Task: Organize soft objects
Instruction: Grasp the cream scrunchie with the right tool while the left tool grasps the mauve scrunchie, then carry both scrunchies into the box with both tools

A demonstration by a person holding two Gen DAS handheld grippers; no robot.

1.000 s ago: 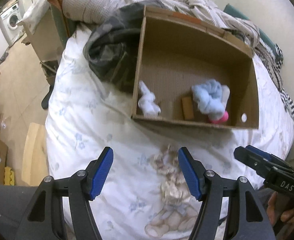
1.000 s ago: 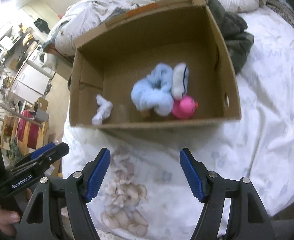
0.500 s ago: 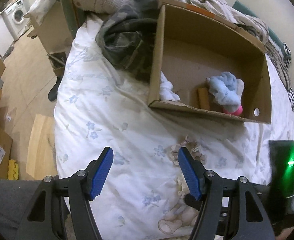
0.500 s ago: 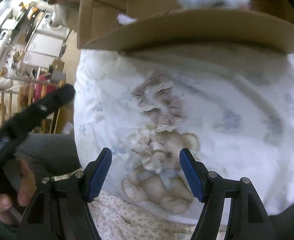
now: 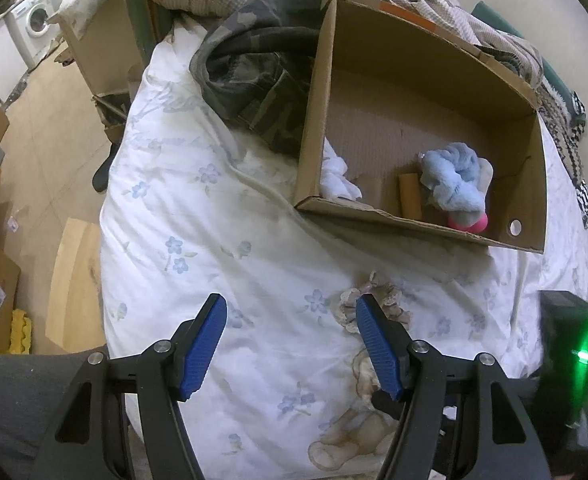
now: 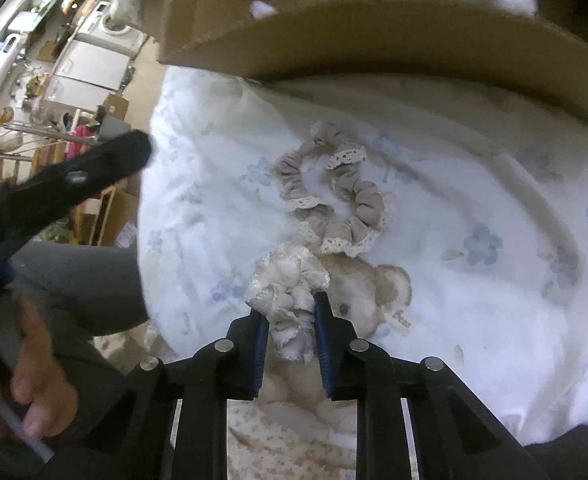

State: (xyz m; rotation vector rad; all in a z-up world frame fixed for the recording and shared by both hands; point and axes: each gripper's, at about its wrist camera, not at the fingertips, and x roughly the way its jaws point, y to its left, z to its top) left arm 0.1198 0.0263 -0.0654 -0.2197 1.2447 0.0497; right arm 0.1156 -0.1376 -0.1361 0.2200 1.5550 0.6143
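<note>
A: Status on soft items?

B: Partly done, by my read. Cardboard box (image 5: pixel 425 76) sits toward the far side of the bed (image 5: pixel 214 240), already loaded. Two items left on the bedspread, near-edge side of the box.

A: Box contents?

B: Per left wrist view:
- blue fluffy item (image 5: pixel 453 184), near-right part of box floor
- pink toy (image 5: pixel 467 222), tucked under/against the blue one, up against near wall
- white cloth bundle (image 5: pixel 335 184), near-left corner
- small brown block (image 5: pixel 409 196), betw. white bundle & blue item; can't tell what it is
Far half of box floor looks bare.

A: Items outstanding?

B: 1) cream scrunchie (image 6: pixel 290 280), close to the bed's near edge. 2) mauve lace-trim scrunchie (image 6: pixel 333 196), lying flat betw. cream one and box's near wall, just touching or just beside it, can't say which.

A: Tools?

B: Right gripper (image 6: pixel 290 316): jaws pressed in on the cream scrunchie, pinching its lower folds; can't tell if it's lifted off the bedspread. Left gripper (image 5: pixel 290 344): jaws spread wide, nothing held, hovering over the bedspread near the bed's near edge.

A: Remaining?

B: Est.: cream one into box, then mauve one; camo garment (image 5: pixel 254 76) by box's left wall, unclear if in scope
</note>
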